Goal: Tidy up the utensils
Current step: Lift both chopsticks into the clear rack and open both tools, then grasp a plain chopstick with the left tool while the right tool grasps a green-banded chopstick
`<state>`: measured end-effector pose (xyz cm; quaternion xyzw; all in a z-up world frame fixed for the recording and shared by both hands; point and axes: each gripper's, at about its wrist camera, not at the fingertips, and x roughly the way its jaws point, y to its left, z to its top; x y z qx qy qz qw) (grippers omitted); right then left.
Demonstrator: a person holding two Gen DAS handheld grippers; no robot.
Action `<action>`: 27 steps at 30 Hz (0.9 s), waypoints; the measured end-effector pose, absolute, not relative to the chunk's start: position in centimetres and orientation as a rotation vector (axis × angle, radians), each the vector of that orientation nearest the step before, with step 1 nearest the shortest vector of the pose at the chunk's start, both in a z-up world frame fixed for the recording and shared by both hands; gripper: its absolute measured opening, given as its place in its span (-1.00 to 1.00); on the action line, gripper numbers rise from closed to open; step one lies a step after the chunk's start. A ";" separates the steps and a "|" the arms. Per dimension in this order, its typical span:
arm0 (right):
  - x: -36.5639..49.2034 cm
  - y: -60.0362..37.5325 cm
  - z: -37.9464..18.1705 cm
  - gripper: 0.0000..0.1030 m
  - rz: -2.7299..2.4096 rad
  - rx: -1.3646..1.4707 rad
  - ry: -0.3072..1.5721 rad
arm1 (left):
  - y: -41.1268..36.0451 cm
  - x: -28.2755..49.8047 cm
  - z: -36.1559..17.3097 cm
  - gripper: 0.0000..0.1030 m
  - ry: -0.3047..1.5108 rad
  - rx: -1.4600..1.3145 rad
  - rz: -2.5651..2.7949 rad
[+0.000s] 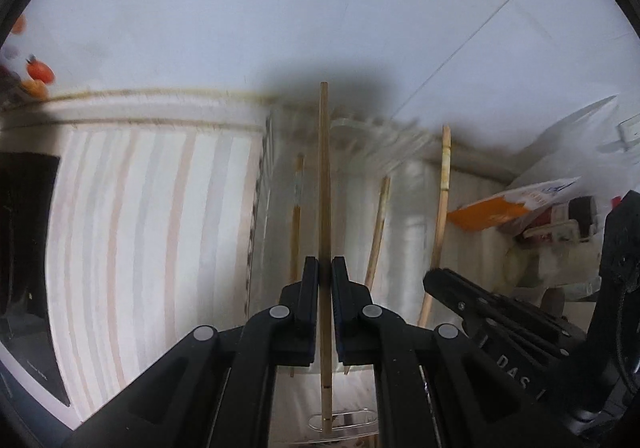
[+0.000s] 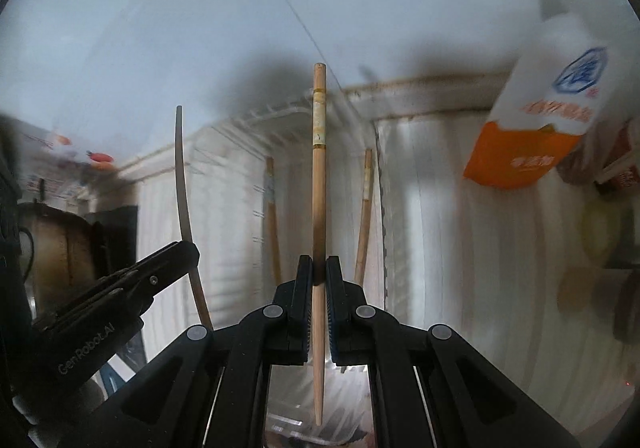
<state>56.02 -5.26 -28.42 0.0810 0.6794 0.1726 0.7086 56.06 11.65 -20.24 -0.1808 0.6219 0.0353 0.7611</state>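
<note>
Chopsticks were what we held, one in each gripper. In our left gripper (image 1: 325, 268) a plain wooden chopstick (image 1: 325, 184) stood upright, pinched between the two black fingers (image 1: 310, 280) partway along its length, its top end rising in front of the pale wall (image 1: 280, 8) and its lower end hanging below the fingers. In our right gripper (image 2: 319, 268) a second chopstick (image 2: 319, 184) was clamped the same way; it bore a pale decorated band between two thin rings near its top, and its tapered tip pointed down over a clear container (image 2: 304, 428) that we could only partly make out. Both were lifted clear of the surface. From the left wrist view, our right gripper appeared at the lower right, with its chopstick beside it. Two more chopsticks (image 1: 297, 216) leaned behind our fingers, inside a white ribbed rack (image 1: 412, 232), blurred, so we could not tell how they rested. Left of the rack lay a cloth with pale pink and grey stripes (image 1: 152, 232). Off to the right stood an orange and white carton (image 2: 536, 128) with blue printing, tilted. At the far left of the right wrist view we saw a dark, browned pot (image 2: 56, 248).
</note>
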 end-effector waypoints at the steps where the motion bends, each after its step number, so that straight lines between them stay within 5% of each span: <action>1: 56.1 -5.0 -28.9 -0.87 0.387 0.171 1.517 | 11.7 56.0 -20.7 -0.90 1.372 -0.399 0.074; 6: 55.8 -5.3 -30.5 -0.76 0.376 0.167 1.557 | 11.8 54.8 -20.0 -0.84 1.374 -0.401 0.092; 8: 55.1 -6.2 -29.6 -0.44 0.363 0.164 1.528 | 11.6 53.9 -19.0 -0.82 1.344 -0.352 0.125; 10: 54.5 -7.1 -28.4 -0.35 0.353 0.171 1.501 | 11.7 52.7 -18.1 -0.56 1.317 -0.331 0.145; 12: 53.3 -8.4 -26.6 -0.29 0.336 0.144 1.456 | 12.1 51.4 -17.3 0.09 1.272 -0.318 0.180; 17: 49.0 -11.9 -23.5 0.11 0.286 0.114 1.381 | 12.2 46.8 -15.0 1.00 1.118 -0.231 0.285; 25: 39.1 -14.3 -27.3 0.10 0.311 0.111 1.480 | 10.0 39.3 -17.3 1.00 1.134 -0.160 0.356; 27: 36.9 -14.1 -30.0 -0.06 0.332 0.112 1.551 | 9.3 37.6 -19.1 1.00 1.178 -0.161 0.375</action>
